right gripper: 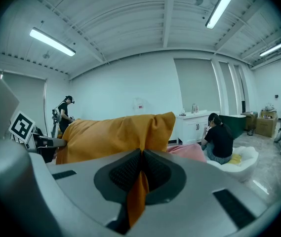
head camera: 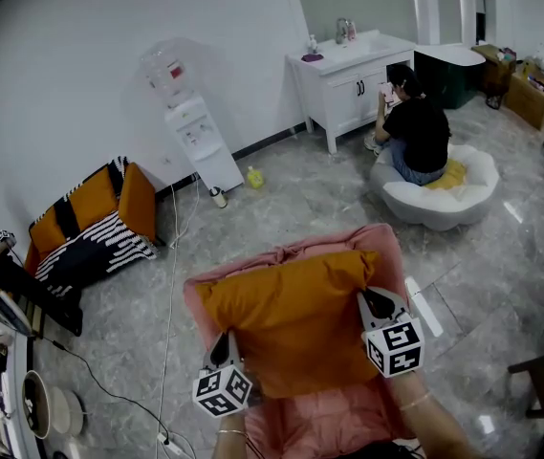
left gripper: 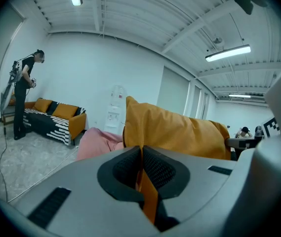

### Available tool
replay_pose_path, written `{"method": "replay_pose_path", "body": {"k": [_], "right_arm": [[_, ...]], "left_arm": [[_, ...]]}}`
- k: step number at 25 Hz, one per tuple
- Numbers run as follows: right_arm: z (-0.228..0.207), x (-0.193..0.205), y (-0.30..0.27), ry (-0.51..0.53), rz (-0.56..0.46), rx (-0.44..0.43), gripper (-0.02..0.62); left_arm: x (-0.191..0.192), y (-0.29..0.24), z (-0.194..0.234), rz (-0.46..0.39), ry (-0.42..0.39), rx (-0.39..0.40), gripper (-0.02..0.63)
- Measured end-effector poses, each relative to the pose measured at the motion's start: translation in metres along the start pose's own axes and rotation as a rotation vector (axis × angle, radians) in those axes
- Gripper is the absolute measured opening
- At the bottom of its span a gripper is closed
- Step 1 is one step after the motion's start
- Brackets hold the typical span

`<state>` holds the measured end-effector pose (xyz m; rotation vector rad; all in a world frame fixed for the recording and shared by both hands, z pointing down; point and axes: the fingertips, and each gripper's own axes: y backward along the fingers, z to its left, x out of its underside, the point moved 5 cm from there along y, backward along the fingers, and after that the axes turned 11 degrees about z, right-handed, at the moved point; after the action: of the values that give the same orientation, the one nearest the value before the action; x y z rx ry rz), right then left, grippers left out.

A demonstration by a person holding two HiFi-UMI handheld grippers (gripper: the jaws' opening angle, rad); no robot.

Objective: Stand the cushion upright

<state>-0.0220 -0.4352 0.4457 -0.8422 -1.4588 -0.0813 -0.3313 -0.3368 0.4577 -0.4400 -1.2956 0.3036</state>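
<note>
Cushion [head camera: 295, 318], orange, hangs tilted over the pink seat [head camera: 343, 419], pinched at both near corners. Left gripper [head camera: 222, 344] is clamped on the fabric of its left corner and right gripper [head camera: 375, 302] on its right corner. This looks like the lift-and-tip step. The next move likely calls for raising both corners evenly until the cushion stands against the seat's back, then letting go.

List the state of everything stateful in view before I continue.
orange cushion: pinched at both near corners, broad face up, not upright
left gripper: shut on the orange cushion's fabric
right gripper: shut on the orange cushion's fabric
pink seat: under the cushion
cabinet doors: closed
</note>
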Motion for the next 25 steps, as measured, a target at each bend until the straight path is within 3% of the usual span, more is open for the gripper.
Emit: {"method": "replay_pose_path", "body": {"k": [9,25], "right_arm": [[-0.017,-0.014,-0.059,0.019,0.026,-0.010,0.020],[-0.038,0.000,-0.145,0.059,0.112,-0.043,0.032]], "left_arm": [[-0.013,-0.052,0.012,0.024,0.018,-0.012,0.031],[0.004,-0.123,0.039,0.103,0.085,-0.033,0.061]]}}
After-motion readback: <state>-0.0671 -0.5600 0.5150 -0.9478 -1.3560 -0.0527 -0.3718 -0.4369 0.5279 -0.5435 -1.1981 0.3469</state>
